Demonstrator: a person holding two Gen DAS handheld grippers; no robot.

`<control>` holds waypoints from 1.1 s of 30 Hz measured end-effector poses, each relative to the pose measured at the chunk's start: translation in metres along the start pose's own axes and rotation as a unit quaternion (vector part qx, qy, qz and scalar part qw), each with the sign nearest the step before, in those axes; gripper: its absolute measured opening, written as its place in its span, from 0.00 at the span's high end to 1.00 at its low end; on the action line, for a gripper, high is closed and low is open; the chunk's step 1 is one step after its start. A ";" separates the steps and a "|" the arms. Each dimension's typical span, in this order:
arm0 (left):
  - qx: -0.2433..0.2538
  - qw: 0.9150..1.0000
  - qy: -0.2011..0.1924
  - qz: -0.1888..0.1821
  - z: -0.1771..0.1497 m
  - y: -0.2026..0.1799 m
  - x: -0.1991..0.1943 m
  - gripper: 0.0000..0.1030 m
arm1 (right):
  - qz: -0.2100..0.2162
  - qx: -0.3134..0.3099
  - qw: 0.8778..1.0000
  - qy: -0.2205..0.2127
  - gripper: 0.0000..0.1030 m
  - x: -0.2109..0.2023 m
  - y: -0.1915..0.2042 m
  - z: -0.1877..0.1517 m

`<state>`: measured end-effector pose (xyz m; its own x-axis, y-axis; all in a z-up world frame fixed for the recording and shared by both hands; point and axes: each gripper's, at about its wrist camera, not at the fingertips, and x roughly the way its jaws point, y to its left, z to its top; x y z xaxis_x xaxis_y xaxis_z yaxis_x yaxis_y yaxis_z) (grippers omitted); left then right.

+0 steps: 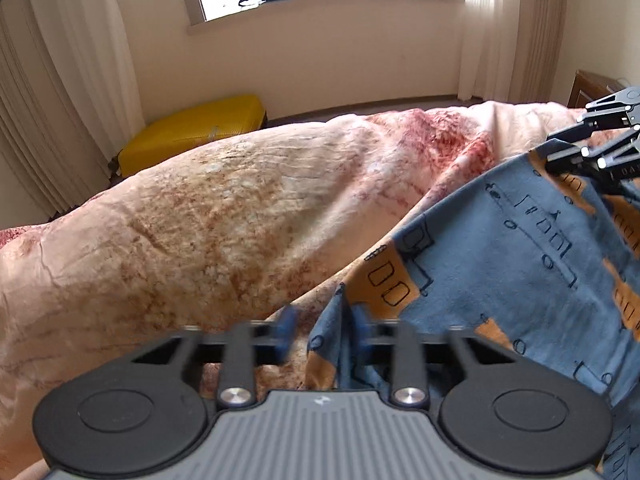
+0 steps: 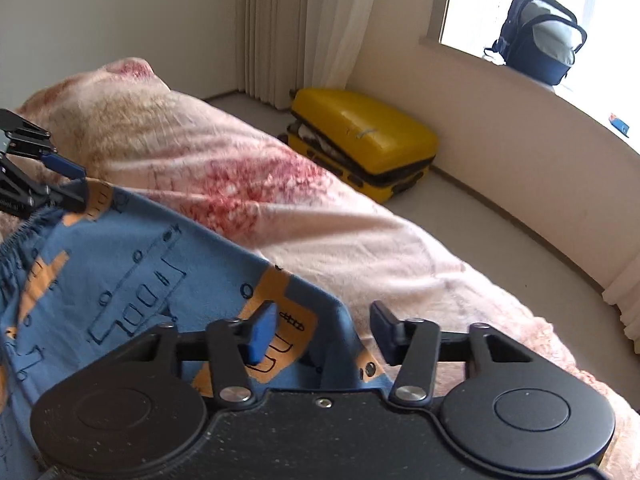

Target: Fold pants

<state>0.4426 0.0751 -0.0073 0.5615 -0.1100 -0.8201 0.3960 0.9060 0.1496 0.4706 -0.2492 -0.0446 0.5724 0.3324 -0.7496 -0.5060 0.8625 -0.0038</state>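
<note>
Left wrist view: the blue pants (image 1: 520,264) with orange print lie on the pink fleece blanket (image 1: 200,216), toward the right side. Your left gripper (image 1: 323,334) has a raised fold of the pants between its blue pads; blur hides whether they pinch it. Your right gripper (image 2: 322,332) has its jaws apart, straddling a pants corner, pads not pressing. Beyond the bed: yellow suitcase (image 2: 360,140) on the floor, backpack (image 2: 540,36) on the windowsill.
</note>
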 end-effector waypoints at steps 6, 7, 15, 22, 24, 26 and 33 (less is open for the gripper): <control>0.031 0.999 -0.023 0.018 0.003 -0.013 -0.024 0.98 | -0.019 0.001 0.999 -0.041 0.99 -0.026 0.015 -0.006; 0.040 0.999 -0.027 0.023 0.003 -0.016 -0.030 0.99 | -0.019 0.001 0.999 -0.041 0.99 -0.026 0.015 -0.006; 0.063 0.991 -0.120 0.008 -0.028 -0.032 -0.118 0.99 | -0.022 -0.050 0.991 -0.120 0.99 -0.153 0.056 -0.047; 0.165 0.974 -0.157 -0.018 -0.088 -0.067 -0.172 0.99 | 0.005 -0.095 0.990 -0.104 0.99 -0.248 0.114 -0.122; 0.206 0.966 -0.156 -0.022 -0.107 -0.080 -0.177 0.99 | 0.016 -0.104 0.991 -0.081 0.99 -0.264 0.136 -0.146; 0.237 0.961 -0.140 -0.038 -0.127 -0.091 -0.176 0.99 | 0.020 -0.122 0.991 -0.056 0.99 -0.272 0.157 -0.166; 0.304 0.948 -0.086 -0.039 -0.184 -0.113 -0.152 0.99 | 0.021 -0.164 0.986 0.034 1.00 -0.247 0.224 -0.223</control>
<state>0.1788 0.0642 -0.0010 0.6020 -0.2796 -0.7480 0.7581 0.4945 0.4252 0.0716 -0.2233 -0.0079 0.5086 0.3291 -0.7956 -0.7153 0.6758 -0.1777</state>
